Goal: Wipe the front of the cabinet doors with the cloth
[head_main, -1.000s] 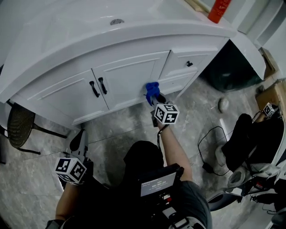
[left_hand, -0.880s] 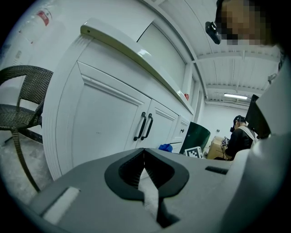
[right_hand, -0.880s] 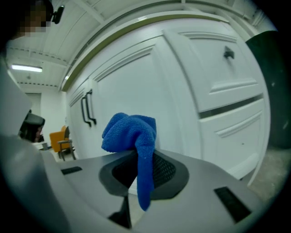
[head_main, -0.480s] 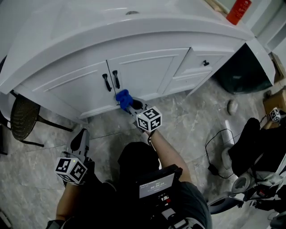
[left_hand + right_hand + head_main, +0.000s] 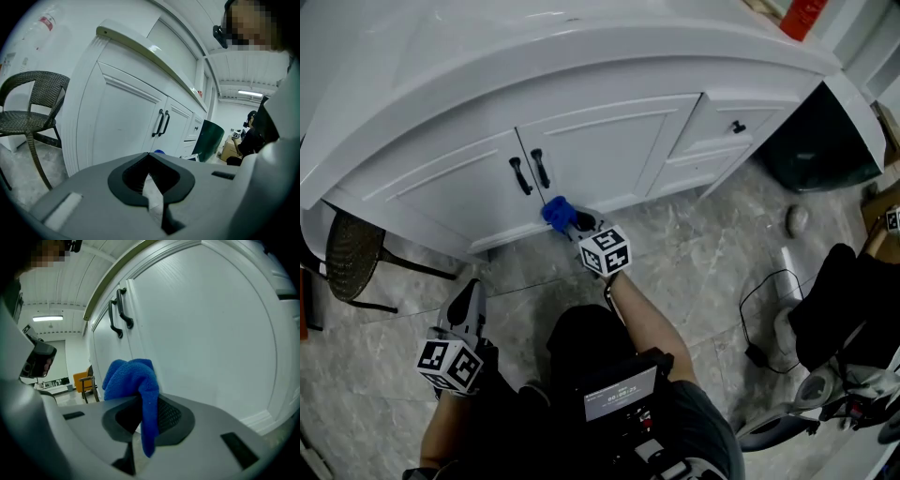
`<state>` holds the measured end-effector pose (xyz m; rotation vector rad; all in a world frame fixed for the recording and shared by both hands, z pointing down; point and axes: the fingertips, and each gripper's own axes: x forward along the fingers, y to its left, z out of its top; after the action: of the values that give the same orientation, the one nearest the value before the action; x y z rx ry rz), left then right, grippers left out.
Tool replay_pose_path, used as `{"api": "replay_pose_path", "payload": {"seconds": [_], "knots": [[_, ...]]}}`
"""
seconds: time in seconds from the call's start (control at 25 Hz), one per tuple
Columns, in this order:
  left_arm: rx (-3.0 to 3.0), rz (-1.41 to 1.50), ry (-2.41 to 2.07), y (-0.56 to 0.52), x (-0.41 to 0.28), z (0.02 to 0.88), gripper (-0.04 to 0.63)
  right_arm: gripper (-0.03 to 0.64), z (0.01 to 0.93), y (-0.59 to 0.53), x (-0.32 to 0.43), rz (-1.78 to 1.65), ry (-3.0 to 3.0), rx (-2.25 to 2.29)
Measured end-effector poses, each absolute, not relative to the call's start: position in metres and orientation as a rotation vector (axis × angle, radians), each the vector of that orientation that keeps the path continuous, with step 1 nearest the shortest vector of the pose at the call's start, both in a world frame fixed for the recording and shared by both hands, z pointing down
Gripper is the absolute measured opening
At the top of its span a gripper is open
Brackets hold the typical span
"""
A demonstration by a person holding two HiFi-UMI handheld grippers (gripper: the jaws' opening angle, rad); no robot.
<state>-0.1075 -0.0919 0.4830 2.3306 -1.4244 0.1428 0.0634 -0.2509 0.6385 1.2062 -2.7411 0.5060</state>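
Already the cloth (image 5: 558, 213) sits low on the cabinet door (image 5: 605, 150) that lies to the right in the head view, just below the pair of black handles (image 5: 530, 172). A second ago it was at that door's far edge, beside the drawers (image 5: 722, 141), so one sweep has crossed the door's lower band. The right gripper (image 5: 573, 223) is clamped on the cloth, a blue wad bunched ahead of its jaws against the panel. By my judgement the other door (image 5: 441, 192) comes next. The left gripper (image 5: 465, 302) hangs over the floor (image 5: 694, 244), jaws together on nothing, well clear of the counter (image 5: 487, 66).
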Motion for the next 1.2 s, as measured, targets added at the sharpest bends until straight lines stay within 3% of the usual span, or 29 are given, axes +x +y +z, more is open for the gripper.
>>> {"api": "replay_pose_path", "payload": {"seconds": [0.88,1.2], "knots": [[2.387,0.189,-1.282,-0.096,-0.038,0.497,0.003,0.049,0.643,-0.275,0.273,0.536,-2.444,1.705],[2.384,0.165,-1.309,-0.100,-0.041,0.492,0.003,0.049,0.650,-0.276,0.335,0.601,-2.321,1.875]]}}
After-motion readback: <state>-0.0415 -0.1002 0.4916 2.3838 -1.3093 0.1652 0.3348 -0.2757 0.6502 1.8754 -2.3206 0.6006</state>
